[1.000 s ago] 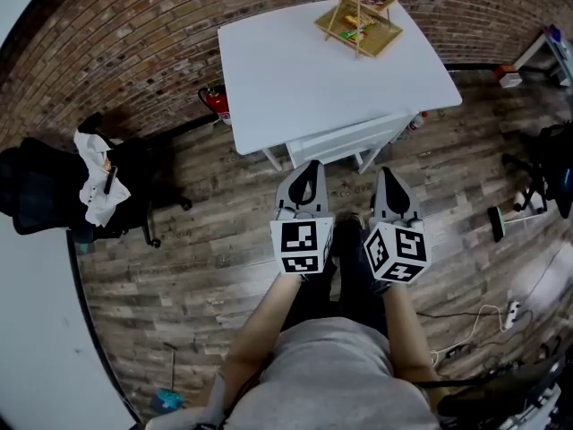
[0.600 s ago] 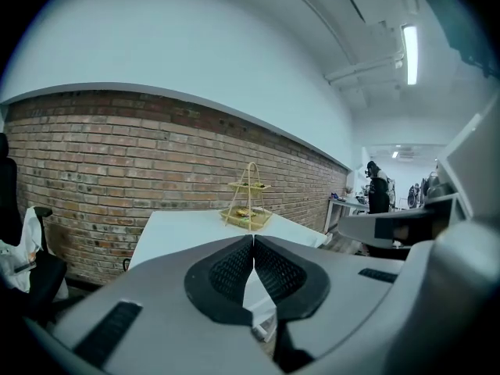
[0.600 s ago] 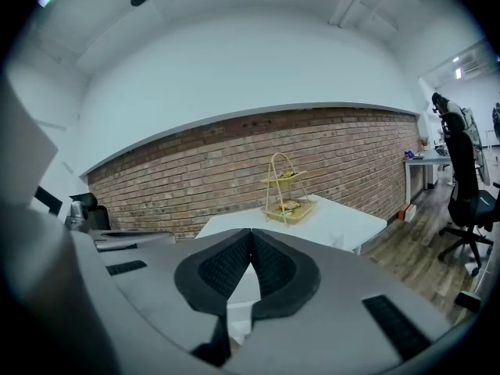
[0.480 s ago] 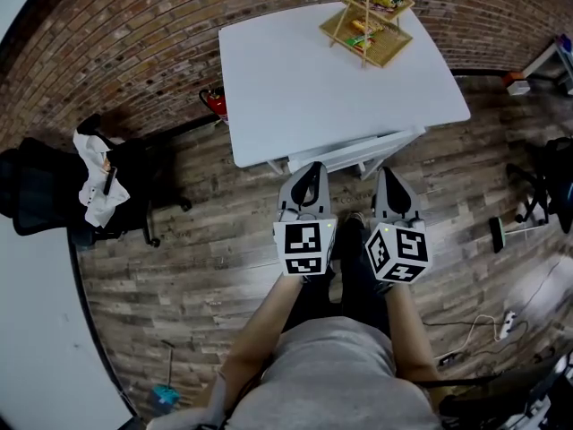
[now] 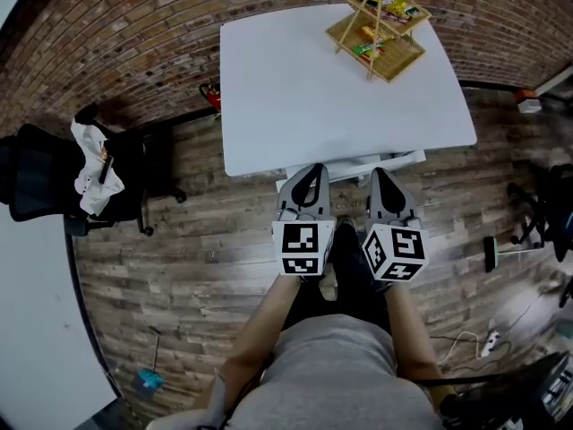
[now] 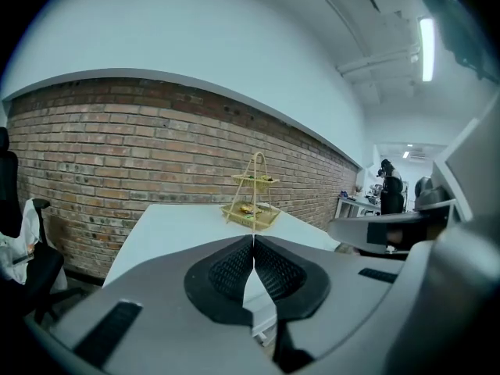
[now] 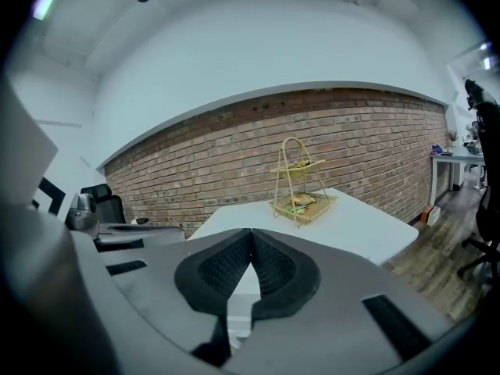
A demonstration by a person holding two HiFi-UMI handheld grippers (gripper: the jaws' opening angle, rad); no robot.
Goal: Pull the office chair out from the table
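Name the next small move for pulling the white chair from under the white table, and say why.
Probably open both jaws first. The left gripper and right gripper are shut and empty, while the back rail of the white chair, tucked under the white rectangular table, shows just beyond their tips; shut jaws could not grasp it.

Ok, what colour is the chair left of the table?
Black office chair, with a white cloth lying on it; clearest in the head view.
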